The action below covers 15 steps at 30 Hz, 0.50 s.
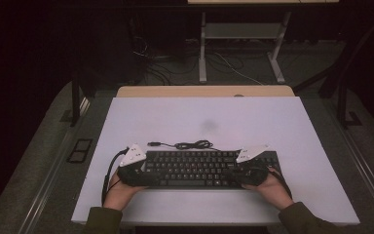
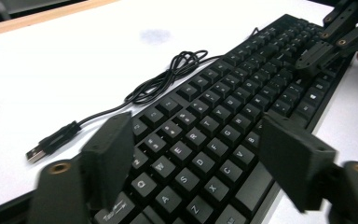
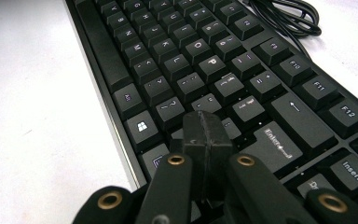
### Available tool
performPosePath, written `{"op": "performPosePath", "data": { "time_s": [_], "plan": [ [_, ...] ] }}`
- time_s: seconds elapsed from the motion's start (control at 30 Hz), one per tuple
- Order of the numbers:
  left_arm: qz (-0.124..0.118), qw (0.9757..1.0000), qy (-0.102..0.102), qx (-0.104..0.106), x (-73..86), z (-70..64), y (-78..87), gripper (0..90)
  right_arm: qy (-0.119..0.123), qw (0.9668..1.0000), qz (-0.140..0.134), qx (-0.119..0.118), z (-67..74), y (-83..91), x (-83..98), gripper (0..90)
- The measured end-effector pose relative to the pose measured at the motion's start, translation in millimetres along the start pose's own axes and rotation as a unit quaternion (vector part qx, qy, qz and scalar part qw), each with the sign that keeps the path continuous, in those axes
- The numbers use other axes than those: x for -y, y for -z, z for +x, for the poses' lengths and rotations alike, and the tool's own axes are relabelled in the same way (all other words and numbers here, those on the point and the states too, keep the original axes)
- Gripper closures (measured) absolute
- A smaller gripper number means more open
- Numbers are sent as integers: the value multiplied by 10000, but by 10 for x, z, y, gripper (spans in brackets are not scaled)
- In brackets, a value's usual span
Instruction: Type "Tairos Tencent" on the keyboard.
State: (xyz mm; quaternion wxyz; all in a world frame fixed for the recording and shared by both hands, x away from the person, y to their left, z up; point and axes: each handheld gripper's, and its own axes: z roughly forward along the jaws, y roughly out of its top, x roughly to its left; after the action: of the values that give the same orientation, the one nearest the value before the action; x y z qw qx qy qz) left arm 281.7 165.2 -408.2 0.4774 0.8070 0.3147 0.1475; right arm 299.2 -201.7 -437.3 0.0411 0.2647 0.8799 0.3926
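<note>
A black keyboard lies across the near middle of the white table. In the left gripper view my left gripper is open, its jaws spread wide above the letter keys at the keyboard's left end, with nothing gripped between them. My right gripper is shut, tips pressed together with nothing between them, low over the keys beside Enter on the keyboard; whether it touches a key I cannot tell. The same right gripper appears far off in the left gripper view. In the high view the left gripper and right gripper sit at opposite ends.
The keyboard's black cable lies coiled behind it, its USB plug loose on the table. A faint grey smudge marks the tabletop farther back. Beyond the table stand a white desk frame and floor cables.
</note>
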Motion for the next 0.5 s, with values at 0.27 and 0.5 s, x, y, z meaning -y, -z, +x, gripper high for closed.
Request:
{"op": "performPosePath", "data": {
  "time_s": [0.27,0.5],
  "plan": [
    [89,9998,-47,158,-88,3,-118,386,1,10000,-1,-1,0,0,0,894],
    [263,9990,-64,347,-131,14,-290,564,25,10000,-7,12,2,-1,2,893]
  ]
}}
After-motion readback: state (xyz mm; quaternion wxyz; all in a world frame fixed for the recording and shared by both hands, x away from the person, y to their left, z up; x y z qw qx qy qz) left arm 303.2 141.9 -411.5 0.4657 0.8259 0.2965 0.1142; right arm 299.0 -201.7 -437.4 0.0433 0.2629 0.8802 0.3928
